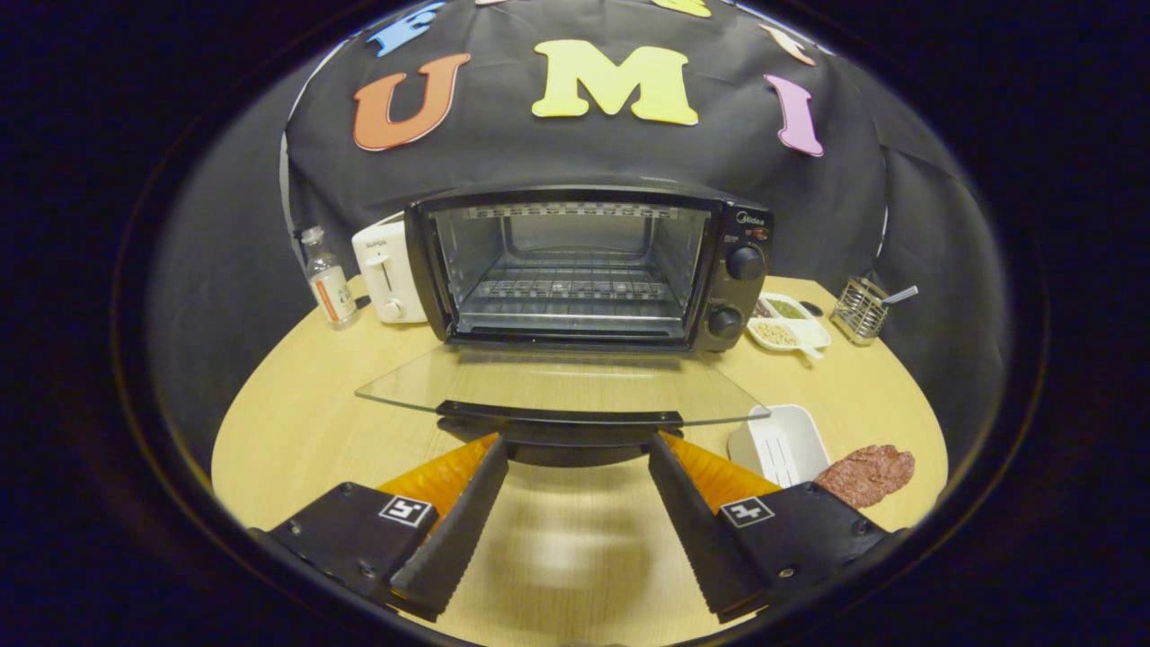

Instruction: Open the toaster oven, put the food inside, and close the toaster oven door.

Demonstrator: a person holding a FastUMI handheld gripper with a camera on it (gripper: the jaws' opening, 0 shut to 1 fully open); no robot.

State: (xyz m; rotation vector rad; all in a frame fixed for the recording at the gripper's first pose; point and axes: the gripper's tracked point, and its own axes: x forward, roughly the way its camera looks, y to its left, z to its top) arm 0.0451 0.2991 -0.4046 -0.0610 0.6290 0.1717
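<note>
tool open at lowered oven door.

You're in a staged booth dressed as a kitchen: black cloth wall, wooden worktop carrying a toaster oven, white toaster and utensil holder

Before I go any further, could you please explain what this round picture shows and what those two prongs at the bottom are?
The camera rides on hand-held tongs and looks forward along their two fingers, which are spread apart at the handle of the glass door, holding nothing. The toaster oven stands open on a wooden table, its rack bare. Right of the fingers lie a white dish and a reddish slab of meat. Behind are a white toaster, a small bottle, a divided tray and a wire holder.
</note>
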